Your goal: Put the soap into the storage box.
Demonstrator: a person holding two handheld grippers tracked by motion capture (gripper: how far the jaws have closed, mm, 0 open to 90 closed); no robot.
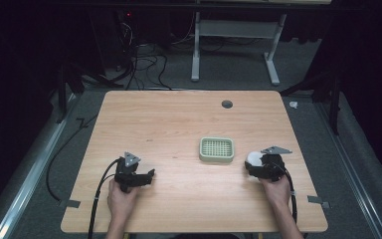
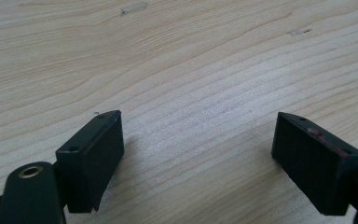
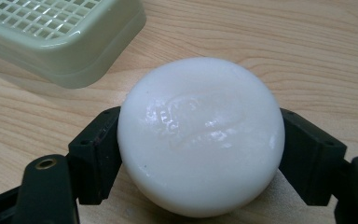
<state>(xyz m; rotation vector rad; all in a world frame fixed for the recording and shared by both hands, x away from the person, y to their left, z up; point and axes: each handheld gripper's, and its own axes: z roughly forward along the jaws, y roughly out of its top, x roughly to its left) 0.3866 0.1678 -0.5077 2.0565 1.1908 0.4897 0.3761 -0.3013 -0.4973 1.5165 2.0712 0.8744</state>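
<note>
Right now your right gripper (image 3: 200, 154) has its jaws pinching the white soap bar (image 3: 200, 135), low on the wooden table (image 1: 179, 119) just right of the green soap dish (image 1: 217, 150). Grasp looks done; lift and drop into the dish remain. Your left gripper (image 2: 198, 154) idles with jaws spread over bare wood. Beyond the table: grey floor, cables (image 1: 144, 64), probably a desk frame (image 1: 234, 45).

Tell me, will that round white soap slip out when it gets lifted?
It might. The soap looks glossy and smooth, so it could be slippery. The right gripper jaws press only its curved sides, so it may squirt out. It looks solid, probably stiff rather than squashy.
</note>
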